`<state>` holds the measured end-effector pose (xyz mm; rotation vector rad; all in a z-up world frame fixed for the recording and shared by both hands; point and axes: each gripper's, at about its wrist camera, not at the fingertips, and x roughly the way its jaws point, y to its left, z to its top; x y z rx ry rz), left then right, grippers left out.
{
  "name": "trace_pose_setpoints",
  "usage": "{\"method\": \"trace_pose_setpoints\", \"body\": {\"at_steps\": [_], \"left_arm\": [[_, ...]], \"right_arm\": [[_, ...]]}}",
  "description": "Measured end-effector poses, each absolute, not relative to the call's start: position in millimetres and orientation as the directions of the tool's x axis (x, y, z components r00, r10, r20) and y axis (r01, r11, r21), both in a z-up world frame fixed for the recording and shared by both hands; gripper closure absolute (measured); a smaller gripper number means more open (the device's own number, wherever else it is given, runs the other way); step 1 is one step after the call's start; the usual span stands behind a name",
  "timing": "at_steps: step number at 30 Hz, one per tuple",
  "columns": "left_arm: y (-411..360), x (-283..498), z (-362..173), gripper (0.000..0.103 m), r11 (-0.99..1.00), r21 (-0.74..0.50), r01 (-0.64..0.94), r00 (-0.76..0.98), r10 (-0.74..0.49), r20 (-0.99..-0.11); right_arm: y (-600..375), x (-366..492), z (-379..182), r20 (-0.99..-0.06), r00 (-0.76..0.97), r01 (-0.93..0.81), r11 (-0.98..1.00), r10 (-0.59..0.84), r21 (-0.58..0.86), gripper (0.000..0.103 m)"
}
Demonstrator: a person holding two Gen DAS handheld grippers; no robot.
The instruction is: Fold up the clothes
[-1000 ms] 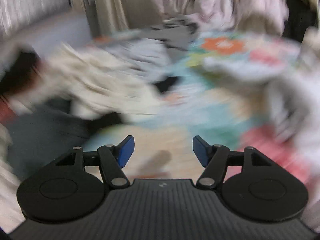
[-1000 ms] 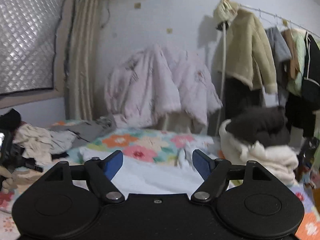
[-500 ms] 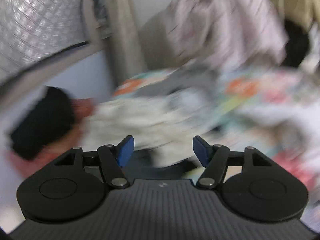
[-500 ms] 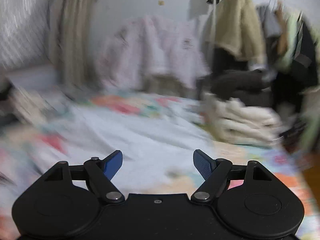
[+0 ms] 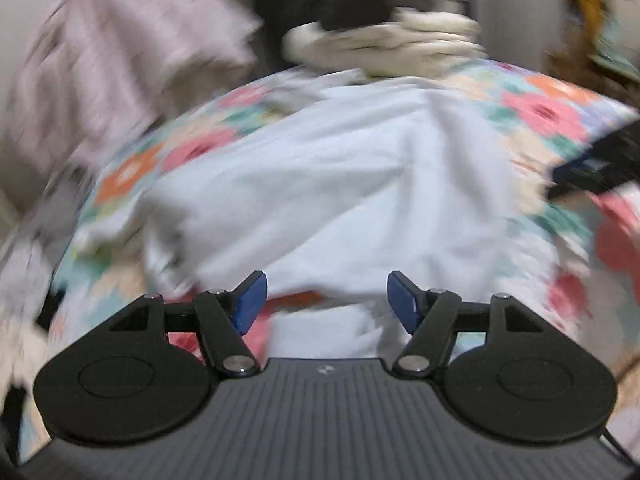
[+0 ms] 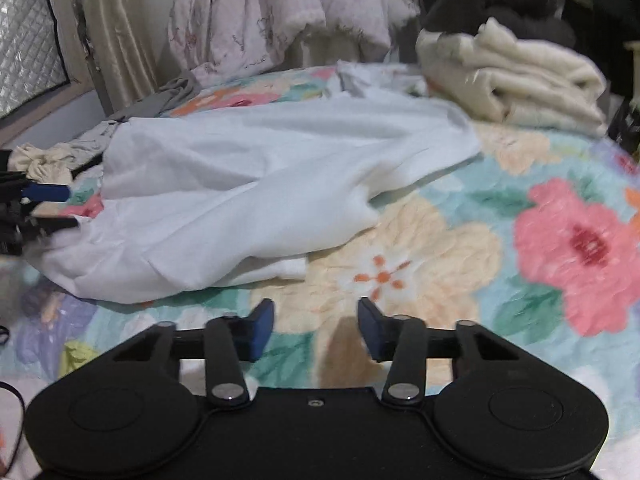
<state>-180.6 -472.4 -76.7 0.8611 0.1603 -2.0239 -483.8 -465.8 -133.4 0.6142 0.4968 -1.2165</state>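
A white garment lies crumpled and partly spread on the floral bedspread. My right gripper hovers low over bare bedspread just in front of the garment's near edge. Its jaws are closing and nothing is between them. In the blurred left wrist view the same white garment fills the middle. My left gripper is over its near hem, jaws opening, with nothing pinched. The left gripper also shows at the garment's left end, and the right gripper at the far right.
Folded cream blankets with a dark garment on top sit at the back right of the bed. A pink quilt hangs behind. A grey garment and crumpled cream clothes lie at the back left.
The right gripper has sunk toward the bed and its jaws have narrowed. The left view swung from the clothes pile at the left round onto the white garment.
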Motion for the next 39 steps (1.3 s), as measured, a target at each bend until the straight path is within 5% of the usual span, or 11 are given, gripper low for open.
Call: {"method": "trace_pose_setpoints", "body": {"at_steps": [9,10,12,14,19,24,30,36,39], "left_arm": [[-470,-250,-103,0.032,-0.748,0.241,0.619,-0.434,-0.581,-0.688],[-474,-255,-107,0.037,-0.742,0.248,0.623,-0.421,-0.586,-0.692],[-489,-258,-109,0.082,-0.732,0.209,0.649,-0.424,-0.575,-0.699],[-507,-250,-106,0.085,-0.705,0.098,0.702,-0.458,-0.553,-0.696],[-553,-202,-121,0.085,-0.482,-0.378,0.790,-0.599,-0.479,-0.642],[-575,-171,-143,0.085,-0.272,-0.655,0.705,-0.694,-0.455,-0.558],[-574,-158,-160,0.085,-0.194,-0.747,0.636,-0.733,-0.454,-0.507],[-575,-148,-164,0.085,-0.153,-0.803,0.576,-0.760,-0.462,-0.457],[-584,-147,-165,0.085,-0.154,-0.817,0.556,-0.776,-0.448,-0.444]], "right_arm": [[-482,-472,-145,-0.656,0.387,0.918,0.200,-0.648,0.344,0.063],[-482,-472,-145,-0.653,0.393,0.913,0.193,-0.648,0.358,0.063],[-482,-474,-146,-0.648,0.407,0.904,0.181,-0.644,0.388,0.063],[-483,-475,-148,-0.650,0.414,0.899,0.172,-0.637,0.403,0.063],[-485,-474,-151,-0.655,0.417,0.896,0.161,-0.630,0.415,0.062],[-488,-477,-152,-0.625,0.446,0.866,0.134,-0.640,0.481,0.057],[-497,-490,-151,-0.550,0.469,0.774,0.021,-0.691,0.633,0.055],[-496,-482,-128,-0.526,0.442,0.817,0.084,-0.726,0.570,0.055],[-508,-478,-133,-0.527,0.451,0.805,0.073,-0.720,0.589,0.043]]}}
